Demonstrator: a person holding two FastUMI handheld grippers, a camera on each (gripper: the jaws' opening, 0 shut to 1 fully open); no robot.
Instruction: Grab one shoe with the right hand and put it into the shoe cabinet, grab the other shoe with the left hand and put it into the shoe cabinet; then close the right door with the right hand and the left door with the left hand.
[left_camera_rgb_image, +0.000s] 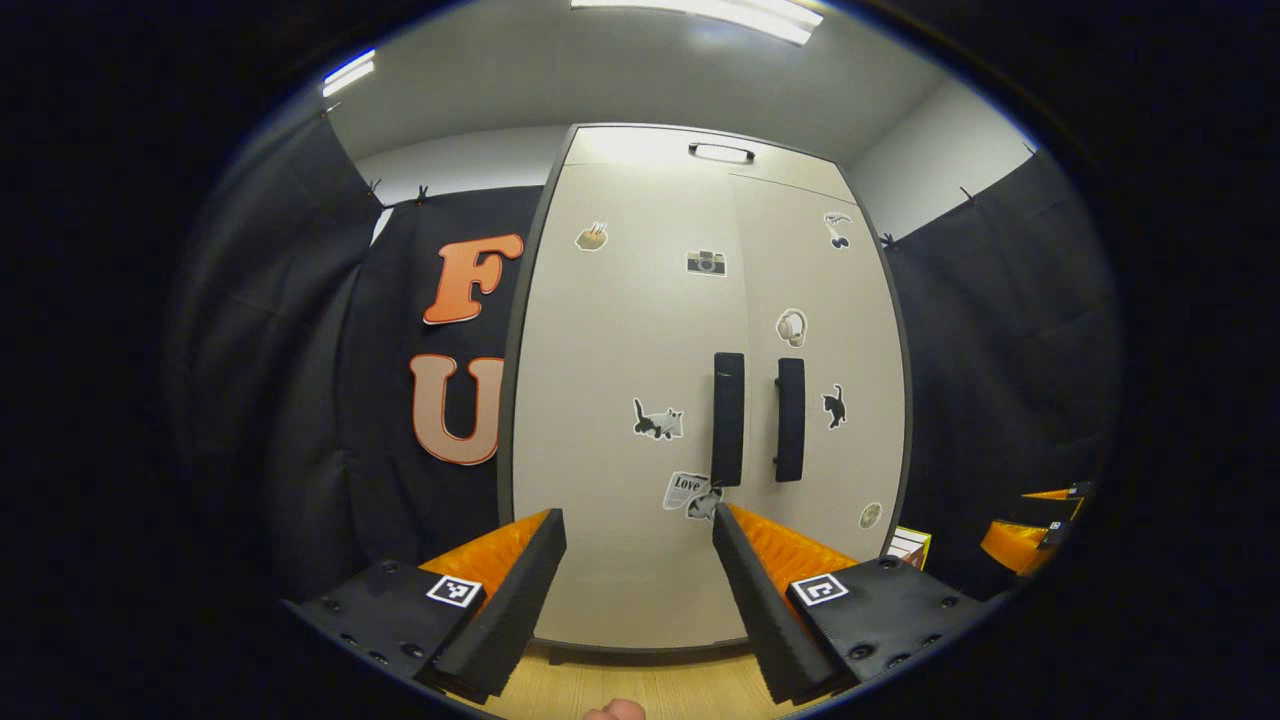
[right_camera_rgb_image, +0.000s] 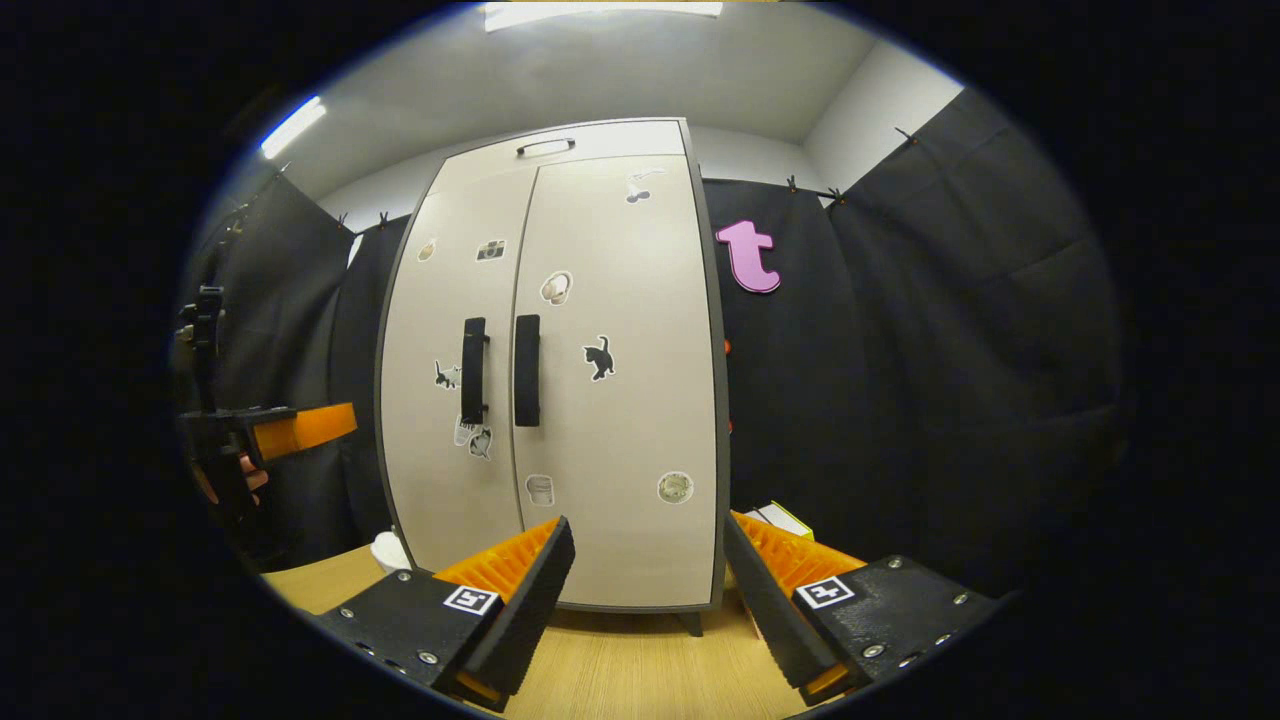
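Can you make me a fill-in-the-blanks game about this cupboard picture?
1. Both doors of the cabinet are ____.
2. The left gripper holds nothing; it is ____.
3. The cabinet stands on a ____ floor.
4. The sticker on the right door shows a black ____.

Missing words: closed; open; wooden; cat
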